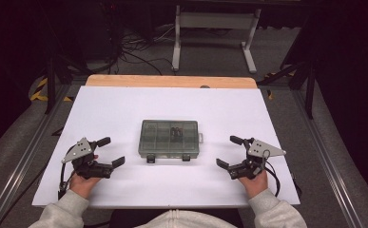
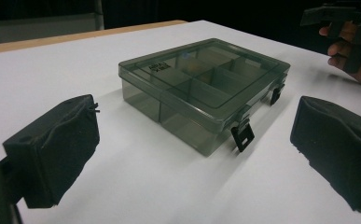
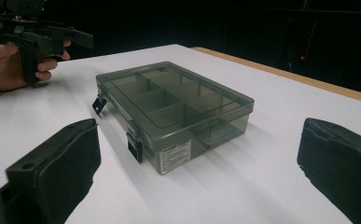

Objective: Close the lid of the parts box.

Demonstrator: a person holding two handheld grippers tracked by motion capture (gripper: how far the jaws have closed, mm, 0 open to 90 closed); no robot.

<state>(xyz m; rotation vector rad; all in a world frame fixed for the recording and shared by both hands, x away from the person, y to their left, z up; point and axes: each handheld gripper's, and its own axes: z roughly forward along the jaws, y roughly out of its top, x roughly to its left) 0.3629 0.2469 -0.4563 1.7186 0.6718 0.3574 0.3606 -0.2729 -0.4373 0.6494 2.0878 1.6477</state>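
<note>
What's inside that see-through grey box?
The box is closed and split into compartments. Some small dark things sit in one far compartment; what they are is too small to tell. The other compartments look empty through the tinted lid.

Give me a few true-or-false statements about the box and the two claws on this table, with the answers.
1. The box has its lid shut. True.
2. The left claw grips the box. False: it is open and apart from the box, to its left.
3. The right claw is open. True.
4. The box lies on bare wood. False: it lies on the white sheet that covers the table.
5. Two black latches sit on the box's side nearest the person. True.
</note>
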